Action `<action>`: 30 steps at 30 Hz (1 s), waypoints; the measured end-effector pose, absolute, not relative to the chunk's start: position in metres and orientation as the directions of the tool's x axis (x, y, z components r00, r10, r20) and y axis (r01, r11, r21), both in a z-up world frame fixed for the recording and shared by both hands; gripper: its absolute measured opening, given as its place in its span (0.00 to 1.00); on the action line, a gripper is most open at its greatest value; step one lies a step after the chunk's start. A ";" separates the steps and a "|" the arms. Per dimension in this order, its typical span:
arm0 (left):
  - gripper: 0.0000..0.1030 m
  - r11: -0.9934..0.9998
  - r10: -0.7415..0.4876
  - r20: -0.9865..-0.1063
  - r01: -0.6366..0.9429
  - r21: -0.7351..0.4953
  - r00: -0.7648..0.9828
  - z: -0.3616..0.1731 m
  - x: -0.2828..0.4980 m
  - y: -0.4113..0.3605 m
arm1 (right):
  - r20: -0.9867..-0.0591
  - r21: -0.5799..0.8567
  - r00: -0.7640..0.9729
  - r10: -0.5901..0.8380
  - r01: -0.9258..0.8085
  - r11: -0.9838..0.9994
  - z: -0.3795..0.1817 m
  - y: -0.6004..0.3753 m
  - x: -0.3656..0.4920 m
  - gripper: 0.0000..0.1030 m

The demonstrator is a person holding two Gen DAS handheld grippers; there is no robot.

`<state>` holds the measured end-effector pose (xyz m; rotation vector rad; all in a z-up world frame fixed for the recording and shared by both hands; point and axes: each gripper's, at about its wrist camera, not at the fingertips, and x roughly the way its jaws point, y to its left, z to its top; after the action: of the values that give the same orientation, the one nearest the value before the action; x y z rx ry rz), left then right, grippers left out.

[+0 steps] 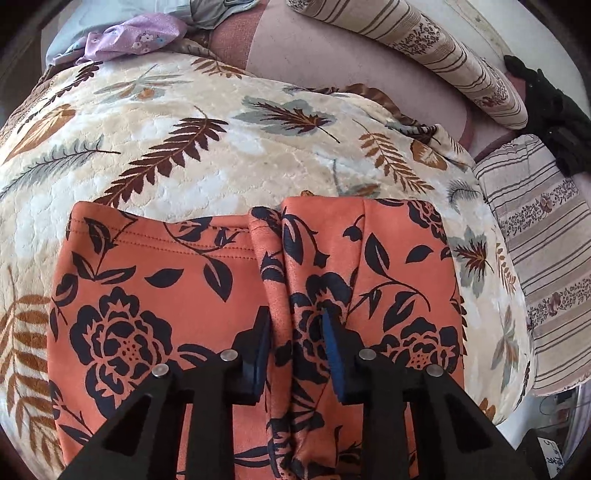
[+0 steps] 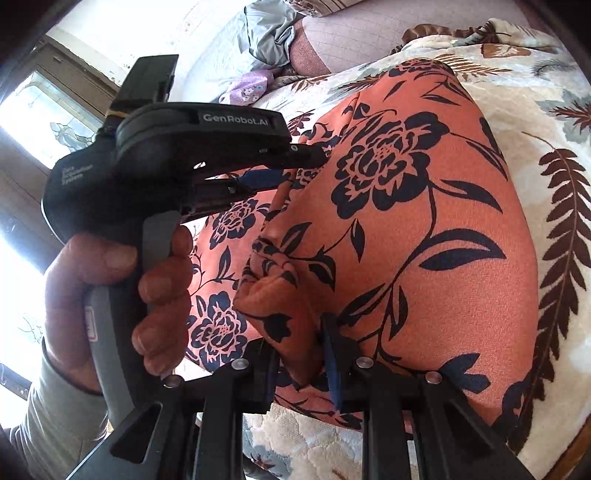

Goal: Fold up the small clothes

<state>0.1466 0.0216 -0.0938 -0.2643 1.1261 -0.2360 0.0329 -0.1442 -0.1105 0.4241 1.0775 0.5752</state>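
Two grippers are both on one orange floral garment [image 1: 155, 280], which lies spread on my cream leaf-print blanket [image 1: 177, 122]. A raised ridge of the cloth runs between the fingers of my left gripper [image 1: 297, 334]; its jaws stand a little apart with the fold pinched between the blue pads. From the right wrist view, my right gripper [image 2: 299, 350] has a bunched corner of the same garment clamped between its fingers, near the blanket's edge. That view also shows the left gripper [image 2: 280, 166] from the side, held by the person's left hand [image 2: 122, 295], its tips on the cloth further along the fold. Beyond the garment, I see a lilac flowered cloth [image 1: 136, 35] and a grey-blue cloth [image 1: 207, 13] heaped at the far side, well apart from it. Striped cushions [image 1: 436, 48] lie to the right, beside a black object [image 1: 554, 110].
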 end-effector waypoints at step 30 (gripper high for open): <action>0.13 0.885 -0.447 -0.797 0.068 -0.461 0.406 -0.096 0.143 0.038 | -0.593 0.677 0.452 0.666 -0.167 0.717 -0.065 -0.217 0.028 0.82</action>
<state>0.1426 0.0379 -0.0963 -0.3866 1.1112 -0.3353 0.0278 -0.2171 -0.0652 0.5864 0.9746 0.5522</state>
